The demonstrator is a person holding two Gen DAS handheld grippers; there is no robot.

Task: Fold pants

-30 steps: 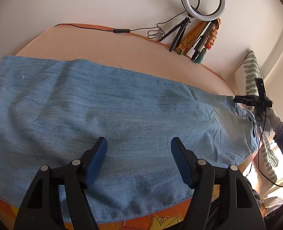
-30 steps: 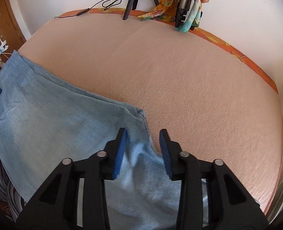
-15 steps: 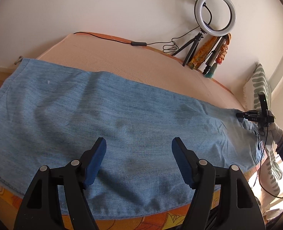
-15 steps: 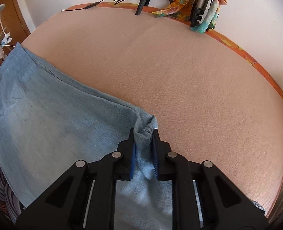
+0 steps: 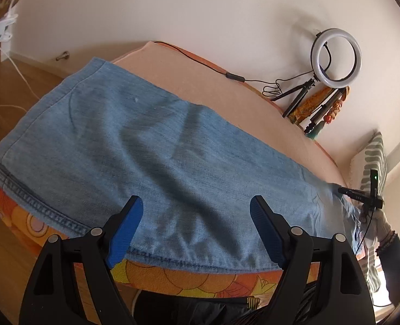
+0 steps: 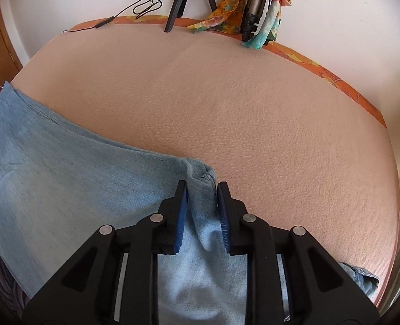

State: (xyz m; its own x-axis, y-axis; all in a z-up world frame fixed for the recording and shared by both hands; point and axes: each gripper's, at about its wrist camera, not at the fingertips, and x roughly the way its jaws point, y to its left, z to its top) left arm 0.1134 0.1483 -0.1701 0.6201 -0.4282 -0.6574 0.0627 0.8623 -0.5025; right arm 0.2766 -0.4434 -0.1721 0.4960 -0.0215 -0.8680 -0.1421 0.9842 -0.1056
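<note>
pants (image 5: pixel 156 149) flat on bed (image 6: pixel 254 108); right tongs (image 6: pixel 201 189) pinching bunched corner.

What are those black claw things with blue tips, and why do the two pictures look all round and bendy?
Those claws are grabbers that a person holds, one in each hand. A small camera with a very wide lens sits on each, which bends the picture. One picture looks along the left gripper: its fingers are spread wide above blue jeans that lie on a bed with a peach blanket. Far off in that view you can spot the other grabber. The other picture looks along the right gripper: its blue pads pinch a bunched corner of the jeans. A ring light stands by the wall.
</note>
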